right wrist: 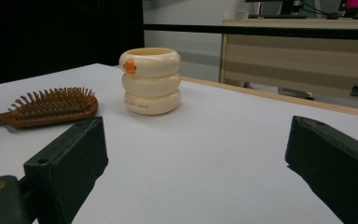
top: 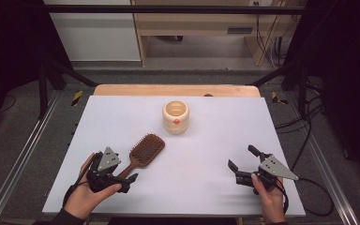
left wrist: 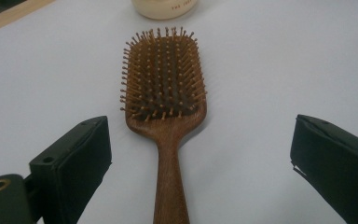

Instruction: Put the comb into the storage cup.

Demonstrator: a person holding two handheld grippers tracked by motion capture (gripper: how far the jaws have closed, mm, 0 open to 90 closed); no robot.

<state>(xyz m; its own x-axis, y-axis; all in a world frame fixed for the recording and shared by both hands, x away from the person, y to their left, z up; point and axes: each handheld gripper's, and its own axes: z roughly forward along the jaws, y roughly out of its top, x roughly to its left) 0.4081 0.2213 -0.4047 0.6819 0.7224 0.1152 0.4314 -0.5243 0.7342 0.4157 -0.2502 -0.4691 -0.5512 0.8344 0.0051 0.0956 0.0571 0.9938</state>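
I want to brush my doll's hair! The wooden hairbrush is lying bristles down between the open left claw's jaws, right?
Not quite. The hairbrush lies bristles up, as the left gripper view shows. The rest holds: its handle sits between the open jaws of the left claw, untouched.

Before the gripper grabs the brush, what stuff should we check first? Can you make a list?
1. Left gripper jaws open wide enough: ok, they stand wide apart in the left gripper view.
2. Hairbrush handle between the jaws: ok, it runs up the middle of that view.
3. Jaws already touching the handle: not ok, there are gaps on both sides.
4. Brush lies flat, bristles up, on the white table: ok.
5. Cream cup out of the way: ok, it stands apart beyond the brush head.
6. Right gripper out of the way: ok, it is open over the table's right side.
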